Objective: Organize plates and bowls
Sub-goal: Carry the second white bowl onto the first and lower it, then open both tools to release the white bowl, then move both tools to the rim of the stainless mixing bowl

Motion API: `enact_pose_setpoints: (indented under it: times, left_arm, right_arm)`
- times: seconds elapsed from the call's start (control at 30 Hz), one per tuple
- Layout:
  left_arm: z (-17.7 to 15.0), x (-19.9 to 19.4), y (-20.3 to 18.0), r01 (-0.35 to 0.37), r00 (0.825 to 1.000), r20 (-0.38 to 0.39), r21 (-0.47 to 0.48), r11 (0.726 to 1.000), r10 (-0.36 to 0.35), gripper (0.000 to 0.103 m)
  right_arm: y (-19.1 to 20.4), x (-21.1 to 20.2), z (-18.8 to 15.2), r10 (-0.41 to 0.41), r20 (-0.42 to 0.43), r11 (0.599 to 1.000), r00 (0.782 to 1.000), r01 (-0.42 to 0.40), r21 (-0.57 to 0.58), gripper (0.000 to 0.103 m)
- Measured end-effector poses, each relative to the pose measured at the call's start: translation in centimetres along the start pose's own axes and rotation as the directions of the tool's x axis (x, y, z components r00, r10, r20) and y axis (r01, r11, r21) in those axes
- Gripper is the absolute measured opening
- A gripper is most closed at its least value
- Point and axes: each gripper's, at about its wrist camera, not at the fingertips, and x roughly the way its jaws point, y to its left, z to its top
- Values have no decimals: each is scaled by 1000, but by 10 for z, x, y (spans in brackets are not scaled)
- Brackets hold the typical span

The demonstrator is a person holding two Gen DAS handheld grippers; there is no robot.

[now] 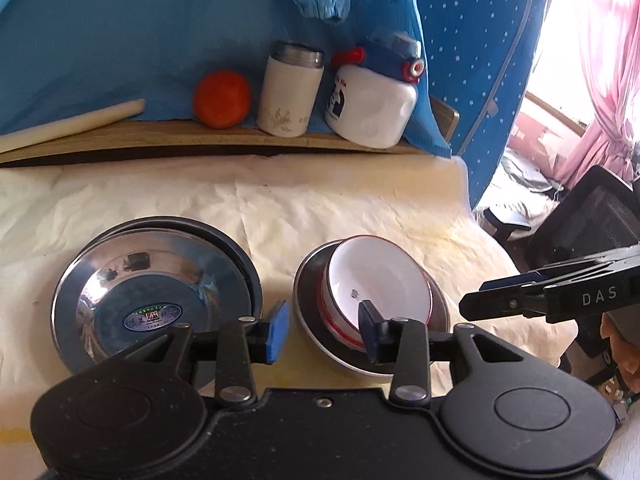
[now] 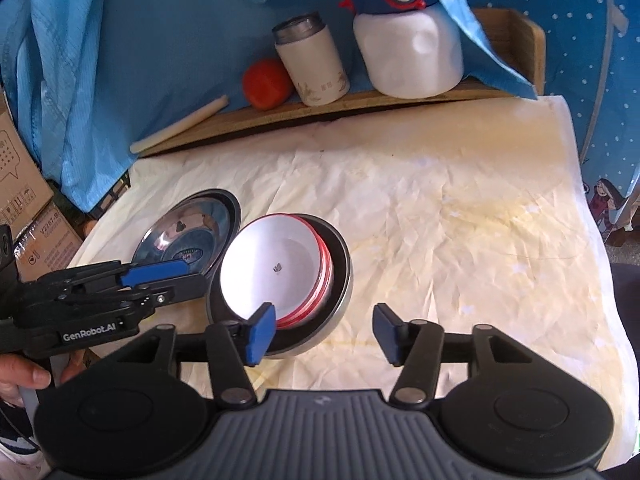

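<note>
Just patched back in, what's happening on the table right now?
A person holds both grippers over the cream cloth; both are open and hold nothing. The white red-rimmed bowls sit tilted, nested in a black-lined steel bowl. Left of that, a shiny steel plate rests in a black plate. The left gripper straddles the near rim of the bowl stack; the right gripper hangs beside it.
</note>
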Motion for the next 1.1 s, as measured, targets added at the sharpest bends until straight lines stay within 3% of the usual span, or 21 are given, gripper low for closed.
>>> enact_pose_setpoints:
  times: [0.13, 0.2, 0.5, 0.83, 1.1]
  left_arm:
    - [-7, -10, 0, -10, 999, 47, -10, 1000, 10, 65]
    - [-10, -14, 0, -15, 998, 59, -11, 1000, 15, 72]
    - [-26, -24, 3, -18, 999, 46, 48, 999, 16, 101]
    - [-38, -25, 6, -38, 999, 43, 191, 981, 30, 102]
    - [-24, -18, 16, -67, 997, 43, 245, 967, 58, 102]
  right_arm:
    - [1, -8, -10, 0, 51, 1000, 999, 0, 1, 75]
    - [4, -12, -15, -5, 63, 1000, 998, 6, -13, 84]
    - [9, -23, -37, -18, 58, 999, 998, 20, -37, 102]
    - [13, -18, -55, -63, 56, 990, 996, 70, -123, 103]
    - [15, -14, -51, -92, 94, 976, 991, 108, -188, 103]
